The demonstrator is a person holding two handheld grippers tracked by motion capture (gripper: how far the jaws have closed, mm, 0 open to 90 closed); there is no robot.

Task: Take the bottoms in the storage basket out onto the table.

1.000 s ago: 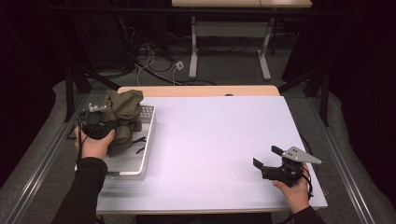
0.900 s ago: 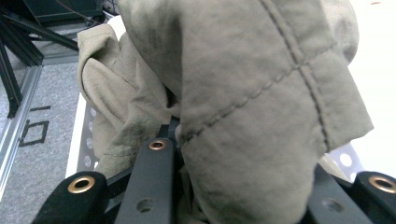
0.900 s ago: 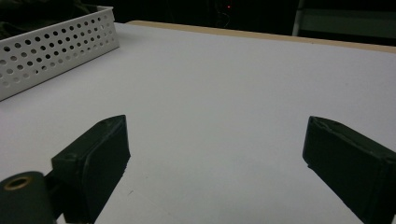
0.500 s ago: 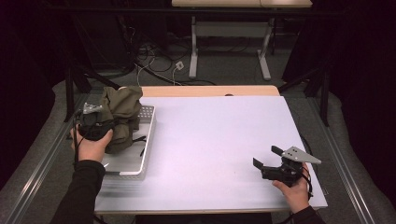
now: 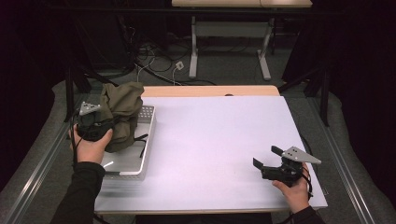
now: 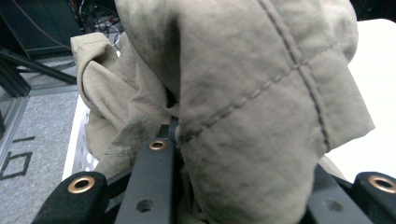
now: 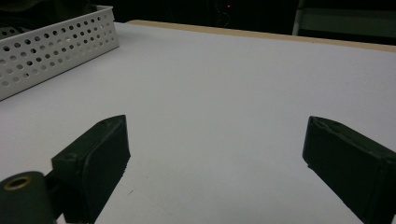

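Dim room, dark surroundings, evenly lit white tabletop, soft shadows, slightly blurry close-ups

Left gripper [image 5: 95, 125]: black body, grey three-cornered top plate, black jaws with brass-ringed screw holes. Right gripper [image 5: 267, 157]: black, same grey plate, blunt rectangular jaws. Person: black long sleeves [image 5: 83, 191].

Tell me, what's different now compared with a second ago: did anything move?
The left gripper, its jaws shut on the crumpled olive-green cloth garment, has lifted the bundle a little higher above the white perforated plastic tray and drawn it slightly towards the table's left edge. The grip has not changed. The right gripper stays put, jaws open, over the white table.
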